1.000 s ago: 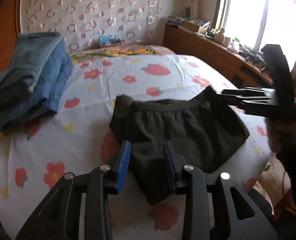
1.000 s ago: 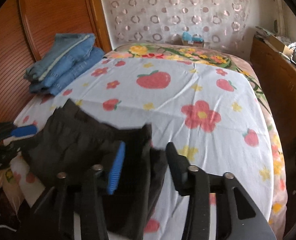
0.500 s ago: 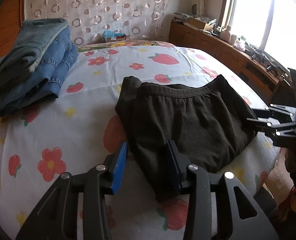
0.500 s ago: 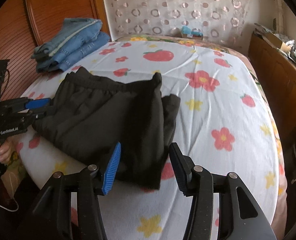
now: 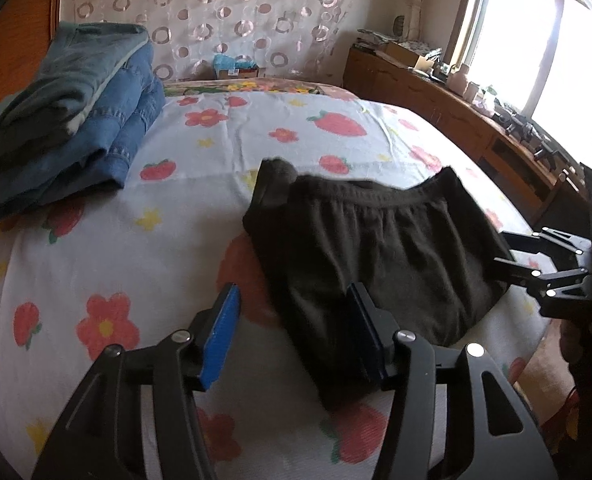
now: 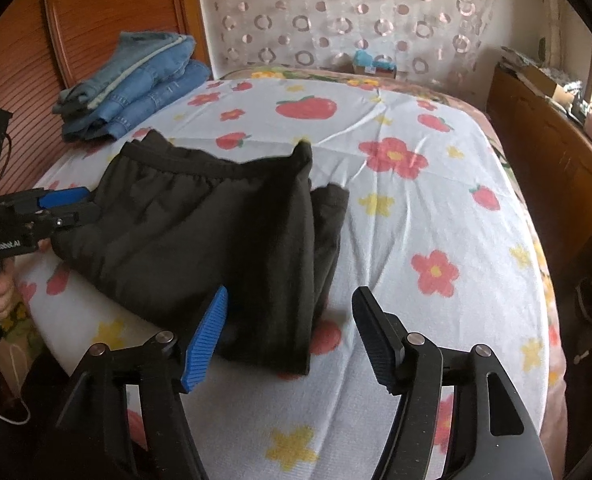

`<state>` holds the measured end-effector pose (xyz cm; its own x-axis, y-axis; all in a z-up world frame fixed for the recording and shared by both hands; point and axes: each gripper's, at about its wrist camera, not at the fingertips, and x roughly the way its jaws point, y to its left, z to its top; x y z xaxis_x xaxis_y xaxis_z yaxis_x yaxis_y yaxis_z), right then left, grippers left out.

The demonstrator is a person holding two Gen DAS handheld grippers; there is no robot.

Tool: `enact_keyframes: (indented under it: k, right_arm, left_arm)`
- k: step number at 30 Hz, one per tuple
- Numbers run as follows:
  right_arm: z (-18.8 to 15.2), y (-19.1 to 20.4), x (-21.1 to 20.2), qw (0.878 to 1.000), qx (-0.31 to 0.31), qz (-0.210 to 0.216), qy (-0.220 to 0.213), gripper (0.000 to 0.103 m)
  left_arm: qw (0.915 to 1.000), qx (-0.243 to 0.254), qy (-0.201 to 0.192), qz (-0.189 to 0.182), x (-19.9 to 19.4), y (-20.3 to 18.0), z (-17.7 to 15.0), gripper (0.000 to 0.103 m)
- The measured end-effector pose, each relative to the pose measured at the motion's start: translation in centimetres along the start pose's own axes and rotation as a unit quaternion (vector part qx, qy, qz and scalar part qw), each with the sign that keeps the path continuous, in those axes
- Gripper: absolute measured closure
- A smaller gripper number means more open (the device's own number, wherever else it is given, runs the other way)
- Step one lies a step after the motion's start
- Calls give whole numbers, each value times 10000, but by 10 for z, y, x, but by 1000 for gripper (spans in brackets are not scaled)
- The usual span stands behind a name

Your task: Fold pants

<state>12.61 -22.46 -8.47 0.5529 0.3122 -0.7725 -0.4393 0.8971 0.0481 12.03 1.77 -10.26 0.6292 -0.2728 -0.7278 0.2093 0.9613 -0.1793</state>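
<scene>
A folded pair of dark brown knitted pants (image 5: 376,248) lies flat on the bed's white sheet printed with red flowers and strawberries (image 5: 136,248), its elastic waistband turned toward the far side, at centre right of the left wrist view and centre left of the right wrist view. The left gripper (image 5: 292,336) has just been opening and stands released over the near corner of the pants without pressing it. The right gripper (image 6: 290,332), likewise just opened and released, hovers over the opposite near corner, while a stack of folded blue denim jeans (image 6: 136,84) rests at the upper left of both frames.
</scene>
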Motion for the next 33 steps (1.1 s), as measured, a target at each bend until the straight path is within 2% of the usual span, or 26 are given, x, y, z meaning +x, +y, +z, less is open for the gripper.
enact_keyframes:
  k: [5, 9, 15, 30, 33]
  right_arm:
    - [13, -1, -2, 9999, -39, -120, -52, 33]
    - [27, 0, 3, 9995, -47, -324, -22, 33]
    - [42, -2, 17, 9996, 35, -273, -23, 33]
    - [43, -7, 41, 9996, 91, -226, 110, 34]
    - [43, -7, 41, 9999, 109, -93, 79, 41]
  left_arm:
    - [9999, 33, -155, 29, -5, 2, 18, 48]
    - [9999, 24, -105, 36, 4, 7, 30, 48]
    - [10000, -14, 43, 50, 17, 12, 40, 48]
    - [9998, -74, 199, 60, 33, 16, 38, 48]
    - [9998, -73, 198, 53, 33, 17, 37, 48]
